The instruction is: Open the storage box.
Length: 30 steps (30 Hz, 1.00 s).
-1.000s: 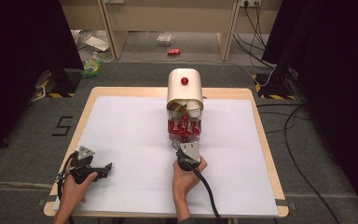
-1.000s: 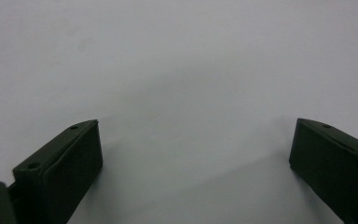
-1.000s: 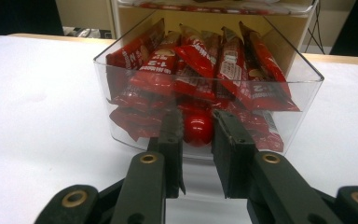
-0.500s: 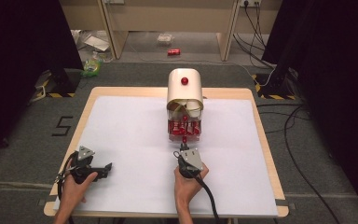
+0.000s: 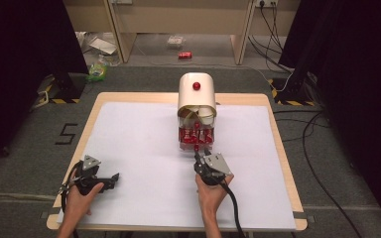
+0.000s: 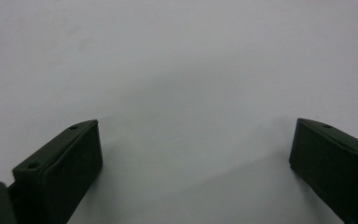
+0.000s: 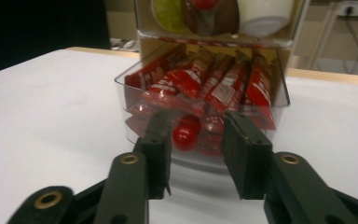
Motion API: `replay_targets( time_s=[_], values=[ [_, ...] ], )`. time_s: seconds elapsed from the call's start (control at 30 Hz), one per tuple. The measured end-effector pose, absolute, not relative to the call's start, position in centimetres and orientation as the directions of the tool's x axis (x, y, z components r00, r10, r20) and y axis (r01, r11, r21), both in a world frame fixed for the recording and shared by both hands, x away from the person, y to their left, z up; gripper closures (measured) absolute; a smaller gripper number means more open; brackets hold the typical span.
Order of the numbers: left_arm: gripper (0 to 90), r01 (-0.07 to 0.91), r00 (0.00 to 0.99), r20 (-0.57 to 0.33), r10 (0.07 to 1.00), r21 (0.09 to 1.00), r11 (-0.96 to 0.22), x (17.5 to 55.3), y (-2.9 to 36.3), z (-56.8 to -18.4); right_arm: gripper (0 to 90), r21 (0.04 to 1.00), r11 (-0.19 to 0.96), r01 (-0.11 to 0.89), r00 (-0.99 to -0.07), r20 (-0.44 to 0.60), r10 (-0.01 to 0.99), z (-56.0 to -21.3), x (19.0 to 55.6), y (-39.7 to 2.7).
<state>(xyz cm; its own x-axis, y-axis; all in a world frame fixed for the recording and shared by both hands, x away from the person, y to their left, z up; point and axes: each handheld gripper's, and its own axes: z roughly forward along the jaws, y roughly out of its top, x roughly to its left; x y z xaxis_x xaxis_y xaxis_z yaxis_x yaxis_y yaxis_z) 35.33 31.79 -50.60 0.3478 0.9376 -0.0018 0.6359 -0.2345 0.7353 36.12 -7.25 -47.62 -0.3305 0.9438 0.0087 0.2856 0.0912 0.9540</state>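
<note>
The right hand-held gripper (image 7: 195, 135) has just opened, its jaws flanking the drawer (image 7: 205, 100) knob (image 7: 185, 132) untouched; the left (image 6: 193, 149) is wide. Closing askew, they could slip off.

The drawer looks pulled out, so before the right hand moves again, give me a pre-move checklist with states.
1. Drawer pulled out of the box: ok.
2. Right gripper off the red knob, jaws just opening, knob between them untouched: ok.
3. Red packets reachable from above: ok.
4. Left gripper open, nothing between its jaws: ok.
5. Box steady on the table: cannot tell.
</note>
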Motion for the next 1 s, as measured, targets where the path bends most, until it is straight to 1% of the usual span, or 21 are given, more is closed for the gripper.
replay_targets(
  time_s=[0.07, 0.17, 0.33, 0.37, 0.43, 0.63, 0.83, 0.87, 0.9, 1.0],
  values=[
    [1.6, 0.637, 0.349, -0.003, 0.937, 0.734, -0.234, 35.3, 31.8, -50.6, 58.0, 0.952, 0.117, 0.284, -0.370, -0.004, 0.929, -46.9, 36.4, -7.7],
    [1.6, 0.637, 0.348, -0.003, 0.937, 0.734, -0.234, 35.3, 31.8, -50.6, 54.8, 0.945, 0.162, 0.284, -0.412, -0.033, 0.911, -46.3, 36.8, -8.0],
    [1.5, 0.637, 0.348, -0.004, 0.938, 0.734, -0.233, 35.4, 31.8, -50.6, 53.6, 0.944, 0.191, 0.271, -0.443, -0.054, 0.895, -45.5, 37.0, -8.5],
    [1.5, 0.638, 0.347, -0.004, 0.938, 0.734, -0.233, 35.4, 31.8, -50.6, 53.1, 0.940, 0.218, 0.262, -0.468, -0.073, 0.881, -45.0, 37.3, -8.5],
    [1.5, 0.638, 0.348, -0.004, 0.938, 0.734, -0.233, 35.4, 31.8, -50.6, 52.6, 0.939, 0.237, 0.249, -0.484, -0.091, 0.870, -44.6, 37.6, -8.3],
    [1.5, 0.639, 0.347, -0.006, 0.938, 0.734, -0.232, 35.4, 31.8, -50.6, 51.6, 0.914, 0.308, 0.262, -0.547, -0.122, 0.828, -43.5, 39.4, -7.6],
    [1.5, 0.638, 0.347, -0.007, 0.938, 0.734, -0.231, 35.4, 31.8, -50.6, 51.1, 0.881, 0.375, 0.288, -0.592, -0.144, 0.793, -43.5, 41.2, -7.6],
    [1.5, 0.639, 0.348, -0.008, 0.938, 0.734, -0.230, 35.4, 31.8, -50.6, 51.8, 0.877, 0.381, 0.292, -0.623, -0.127, 0.771, -43.7, 41.6, -7.7],
    [1.5, 0.638, 0.347, -0.007, 0.938, 0.735, -0.230, 35.4, 31.8, -50.6, 51.8, 0.879, 0.383, 0.284, -0.635, -0.127, 0.762, -43.8, 41.8, -7.7],
    [1.5, 0.638, 0.347, -0.006, 0.938, 0.734, -0.231, 35.4, 31.8, -50.6, 51.6, 0.856, 0.418, 0.303, -0.672, -0.119, 0.731, -44.4, 42.4, -7.8]
  ],
)
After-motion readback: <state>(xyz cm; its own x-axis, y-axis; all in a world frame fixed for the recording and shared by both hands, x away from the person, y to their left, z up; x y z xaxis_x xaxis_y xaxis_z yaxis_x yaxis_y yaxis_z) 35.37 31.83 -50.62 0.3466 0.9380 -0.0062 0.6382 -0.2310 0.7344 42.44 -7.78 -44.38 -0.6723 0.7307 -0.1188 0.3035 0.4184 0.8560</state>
